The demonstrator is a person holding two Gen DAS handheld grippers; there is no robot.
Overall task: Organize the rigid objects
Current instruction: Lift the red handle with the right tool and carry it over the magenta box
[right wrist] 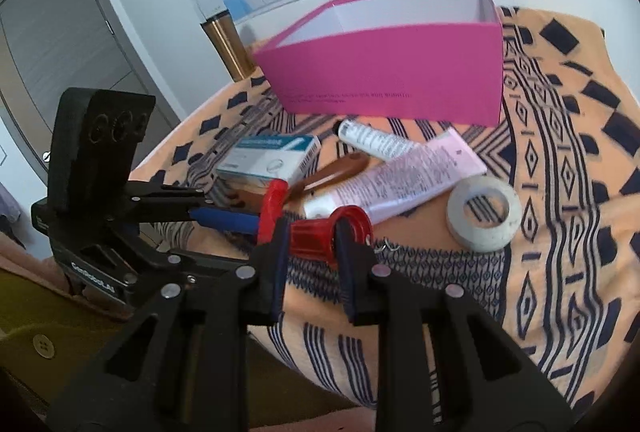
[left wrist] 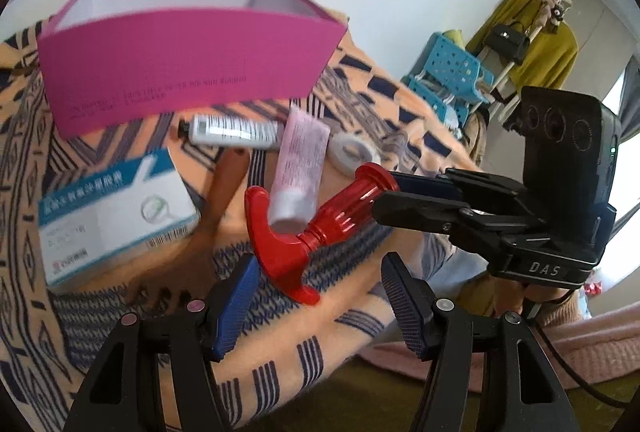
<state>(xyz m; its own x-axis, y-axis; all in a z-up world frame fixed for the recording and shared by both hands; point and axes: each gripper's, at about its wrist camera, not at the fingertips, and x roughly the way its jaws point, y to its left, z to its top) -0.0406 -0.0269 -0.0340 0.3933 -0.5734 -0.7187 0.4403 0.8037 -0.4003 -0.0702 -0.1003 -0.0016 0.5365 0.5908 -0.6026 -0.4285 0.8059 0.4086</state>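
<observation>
A red plastic tool (left wrist: 328,216) with a ribbed handle (right wrist: 316,236) and a curved crescent end (left wrist: 272,256) lies low over the orange patterned cloth (right wrist: 560,192). My right gripper (right wrist: 312,240) is shut on the handle, also seen from the side in the left wrist view (left wrist: 382,192). My left gripper (left wrist: 320,296) is open, its blue pads (left wrist: 236,304) standing on either side of the crescent end without pressing it. The left gripper (right wrist: 236,206) shows at the left of the right wrist view. An open pink box (left wrist: 180,72) (right wrist: 392,72) stands behind.
On the cloth lie a pink tube (right wrist: 416,172), a white printed tube (right wrist: 372,140), a white tape roll (right wrist: 484,212), a teal-and-white carton (right wrist: 272,156) and a brown wooden piece (right wrist: 336,172). A gold flask (right wrist: 228,40) stands behind the box. A blue rack (left wrist: 452,72) is off to the right.
</observation>
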